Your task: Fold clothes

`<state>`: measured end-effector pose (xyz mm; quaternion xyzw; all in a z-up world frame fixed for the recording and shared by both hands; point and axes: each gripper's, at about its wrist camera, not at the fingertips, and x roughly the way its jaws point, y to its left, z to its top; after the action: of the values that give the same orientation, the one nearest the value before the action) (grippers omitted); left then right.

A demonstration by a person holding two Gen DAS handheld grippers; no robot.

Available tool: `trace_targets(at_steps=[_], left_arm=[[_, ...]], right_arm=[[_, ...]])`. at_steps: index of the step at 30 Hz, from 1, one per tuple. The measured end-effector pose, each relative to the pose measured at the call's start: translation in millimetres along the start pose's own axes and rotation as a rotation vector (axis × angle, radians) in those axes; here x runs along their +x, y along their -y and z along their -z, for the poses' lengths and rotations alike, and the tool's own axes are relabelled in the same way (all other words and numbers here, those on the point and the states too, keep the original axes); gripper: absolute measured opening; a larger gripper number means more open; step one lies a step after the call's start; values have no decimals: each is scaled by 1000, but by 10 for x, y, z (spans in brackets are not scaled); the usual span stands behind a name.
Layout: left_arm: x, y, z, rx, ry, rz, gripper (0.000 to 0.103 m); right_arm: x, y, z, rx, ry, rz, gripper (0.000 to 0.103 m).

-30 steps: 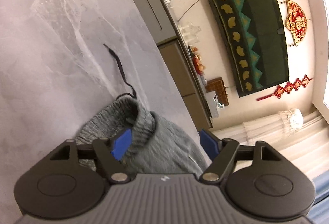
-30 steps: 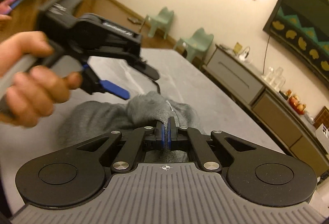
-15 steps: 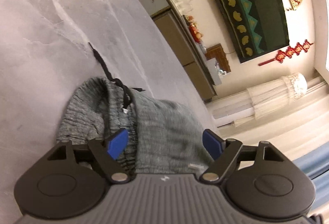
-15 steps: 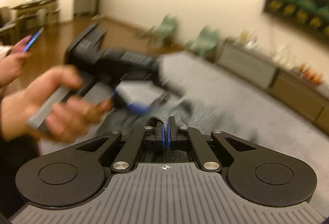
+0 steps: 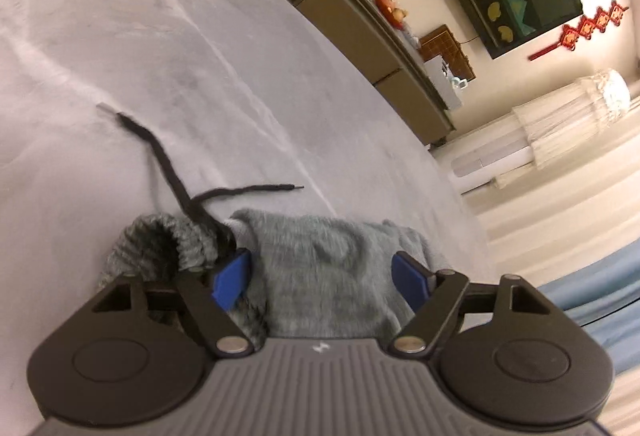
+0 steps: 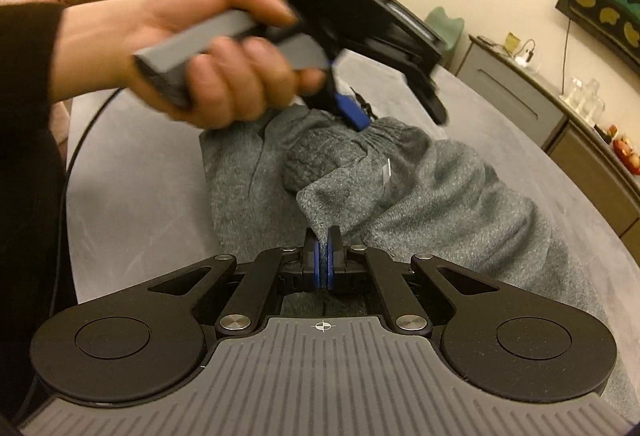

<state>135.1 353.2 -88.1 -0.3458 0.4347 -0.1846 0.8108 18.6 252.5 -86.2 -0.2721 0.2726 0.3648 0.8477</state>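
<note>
1. The grey knit garment point(image 6: 420, 187), sweatpants by the look of the ribbed waistband and black drawstring point(image 5: 168, 159), lies bunched on the grey marbled table point(image 5: 168, 35), with one part doubled over another and a long leg running off toward the right of the right wrist view
2. The right gripper point(image 6: 322, 252) has its jaws nearly together, pinching an edge of the grey cloth between the blue pads; the fabric rises in a small peak into the gap, so I judge it a firm hold
3. The left gripper point(image 5: 322, 270) has its jaws wide apart, with cloth lying between and under the blue fingers point(image 5: 232, 276) but not clamped; in the right wrist view one of its blue pads sits just at the ribbed waistband point(image 6: 320, 155)
4. The left hand point(image 6: 208, 55) holds that gripper above the waistband, blurred in the picture
5. The step in hand, as I judge it, is a fold in the middle of the job: one edge is gripped and the other gripper is placed at the waistband without a hold, which would fit either reaching for a grip there or having let go of one
6. Whichever it is, the cloth is not yet a flat, squared packet, since the layers are lumpy and the drawstring trails loose over the table
7. The next move calls for keeping the pinched edge level and the layers flat, and for minding the loose drawstring so it does not get caught under a fold
</note>
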Motion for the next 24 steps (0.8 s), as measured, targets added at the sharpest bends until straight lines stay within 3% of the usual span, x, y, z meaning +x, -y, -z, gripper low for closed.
trace_targets(at_steps=[1,2,3,5,6,7,8,9,10,14,17,19,22,24], left_arm=[[8,22,-7,17,-4,-3,14],[-69,27,-21,22,24,10,6],[-257,9,-41,13,95,43,6],[-594,-163,-94,-38,223,74,6],[-618,-310,-116,-86,222,45,6],[-624,-405,-124,-116,215,26,6],[-605,-432,-113,-124,201,19,6],[-586,-459,-101,-132,187,11,7],[-593,-457,-90,-128,180,4,15],[-800,-401,-18,-121,212,32,55],[-842,-318,149,-95,160,55,62],[-821,-188,292,-43,114,60,68],[-714,-21,441,47,52,25,74],[-591,51,521,87,8,-22,71]], right_arm=[[-19,36,22,10,10,5,3],[-38,72,45,19,21,11,3],[-57,109,67,29,31,16,7],[-95,181,112,48,51,26,37],[-115,217,134,58,62,32,61],[-134,254,156,68,72,37,72],[-153,290,179,77,82,42,75],[-163,328,202,87,89,48,75],[-130,373,226,100,76,53,75],[-114,304,288,89,53,82,75],[-130,171,240,8,66,101,76],[-118,147,232,-48,69,138,82],[-120,210,270,-69,52,190,82],[-120,304,348,-30,30,202,82]])
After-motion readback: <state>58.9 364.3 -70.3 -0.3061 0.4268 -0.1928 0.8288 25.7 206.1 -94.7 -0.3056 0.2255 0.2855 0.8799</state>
